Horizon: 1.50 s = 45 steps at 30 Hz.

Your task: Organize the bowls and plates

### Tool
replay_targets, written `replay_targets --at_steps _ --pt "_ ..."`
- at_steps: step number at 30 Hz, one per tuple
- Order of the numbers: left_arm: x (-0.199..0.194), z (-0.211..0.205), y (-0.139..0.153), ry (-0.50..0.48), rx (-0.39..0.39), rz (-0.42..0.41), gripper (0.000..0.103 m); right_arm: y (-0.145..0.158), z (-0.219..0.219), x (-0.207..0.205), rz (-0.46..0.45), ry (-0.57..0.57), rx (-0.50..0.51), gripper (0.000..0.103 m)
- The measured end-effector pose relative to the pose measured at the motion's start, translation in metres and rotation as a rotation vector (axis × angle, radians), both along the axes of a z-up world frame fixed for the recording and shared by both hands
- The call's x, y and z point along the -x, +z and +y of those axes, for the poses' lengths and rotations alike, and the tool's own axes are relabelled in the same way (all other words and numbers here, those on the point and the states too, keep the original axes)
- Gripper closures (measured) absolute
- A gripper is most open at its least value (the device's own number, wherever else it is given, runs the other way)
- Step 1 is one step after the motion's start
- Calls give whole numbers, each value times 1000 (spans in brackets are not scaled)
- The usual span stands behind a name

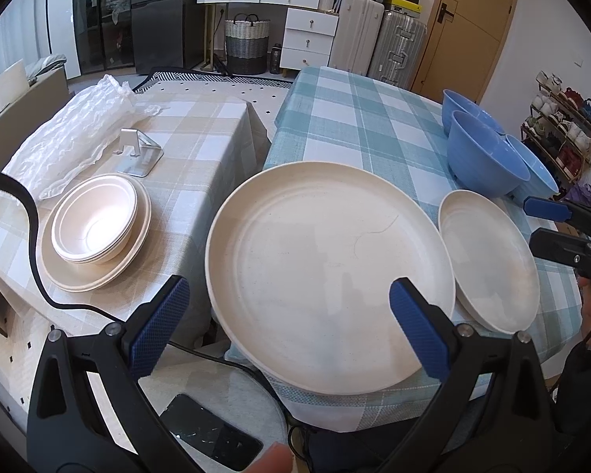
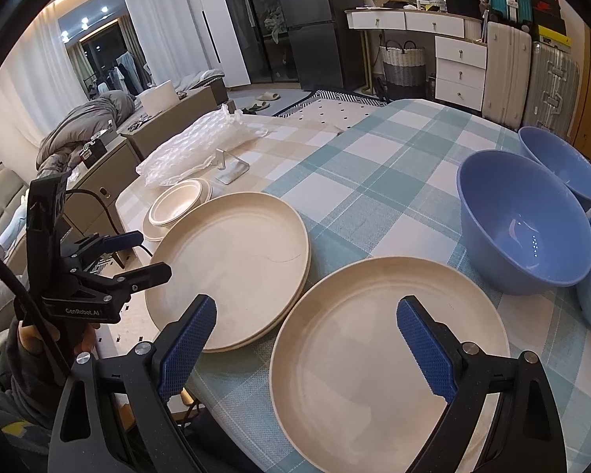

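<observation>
Left wrist view first: far left on the beige checked table [image 1: 201, 134] sits a stack of cream bowls [image 1: 94, 218] on a cream plate [image 1: 136, 260], bubble wrap [image 1: 75, 134] and a metal phone stand [image 1: 140, 153] behind it. The left gripper [image 1: 291, 315] is wide open and holds nothing; the large cream plate [image 1: 315, 260] lies just ahead between its spread fingers, resting on the teal checked cloth [image 1: 354, 126] with its near rim overhanging the table edge. A clumsy pinch on that rim could, I reckon, tip or slide the plate off onto the floor. Right of it, touching or nearly so, lies a second cream plate [image 2: 374, 354], directly under the right gripper [image 2: 307, 339], also fully open and empty. Furthest right stand three blue bowls [image 2: 524, 220], close enough that a careless lift might knock them.
</observation>
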<state>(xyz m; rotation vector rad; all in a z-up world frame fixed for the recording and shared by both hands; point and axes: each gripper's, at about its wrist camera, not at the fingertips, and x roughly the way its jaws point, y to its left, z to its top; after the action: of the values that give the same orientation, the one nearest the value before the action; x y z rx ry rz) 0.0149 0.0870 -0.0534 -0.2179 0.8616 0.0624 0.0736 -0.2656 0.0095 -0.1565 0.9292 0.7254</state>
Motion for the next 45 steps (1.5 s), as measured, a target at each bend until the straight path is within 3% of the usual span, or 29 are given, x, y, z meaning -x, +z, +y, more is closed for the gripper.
replay_targets --at_steps 7,19,25,28,34,38,43,45 --pt "-1 20 -7 43 9 10 2 -3 20 -14 -3 26 13 8" --pt "-3 37 -27 79 38 34 6 -27 51 -49 78 83 53 8" --pt "-7 40 -37 93 58 49 19 -38 68 -59 105 117 91 11" --pt "-10 41 -41 103 68 54 33 -44 80 -62 116 139 117 13" --pt "-12 47 -46 114 88 55 46 -57 97 -71 165 174 158 23" --pt "-15 49 -51 112 99 68 64 -68 102 -79 198 169 181 32" --pt "-19 52 -56 121 102 80 66 -78 105 -83 234 181 187 43" --pt "-19 52 -57 115 118 79 73 -81 107 -82 245 189 191 50"
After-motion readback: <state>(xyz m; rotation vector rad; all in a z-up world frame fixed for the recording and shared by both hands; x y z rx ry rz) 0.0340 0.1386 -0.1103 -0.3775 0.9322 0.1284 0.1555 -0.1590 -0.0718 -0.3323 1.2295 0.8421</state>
